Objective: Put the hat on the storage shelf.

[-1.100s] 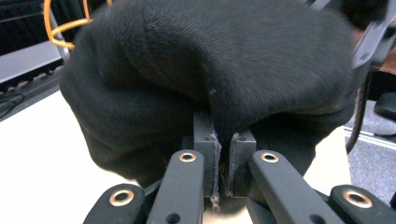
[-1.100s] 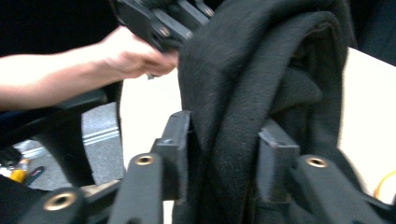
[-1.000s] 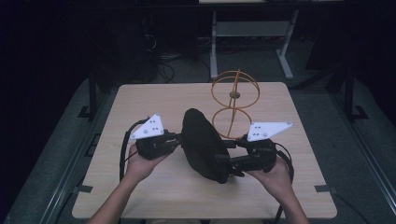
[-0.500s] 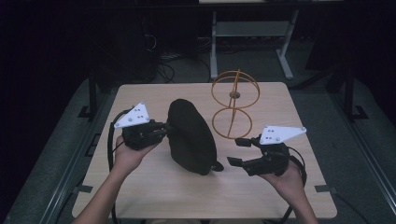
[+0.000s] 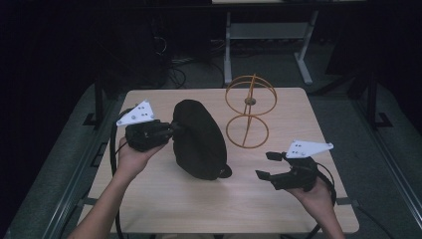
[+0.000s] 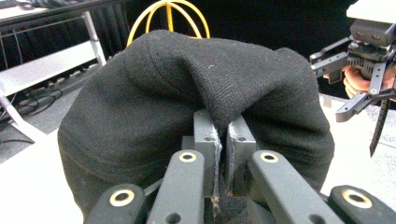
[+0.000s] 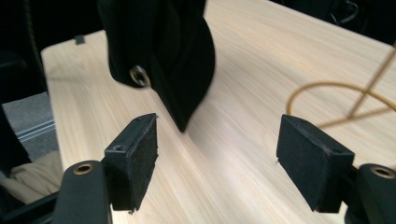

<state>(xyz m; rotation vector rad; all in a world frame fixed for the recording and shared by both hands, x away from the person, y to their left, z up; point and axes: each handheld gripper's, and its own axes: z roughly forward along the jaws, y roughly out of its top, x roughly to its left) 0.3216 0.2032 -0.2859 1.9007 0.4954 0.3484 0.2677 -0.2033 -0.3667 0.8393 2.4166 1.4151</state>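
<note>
While clamped, hat (image 5: 199,139) beside wire stand (image 5: 249,112)

Bare table (image 5: 164,209) runs from 5 to 8 o'clock along the near edge, open for passage; the black hat (image 5: 199,139) blocks the centre, with the wire stand (image 5: 247,112) just beside it at 1 o'clock

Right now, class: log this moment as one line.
left gripper: shut on black hat | right gripper: just opened, empty | wire stand: bare
</note>
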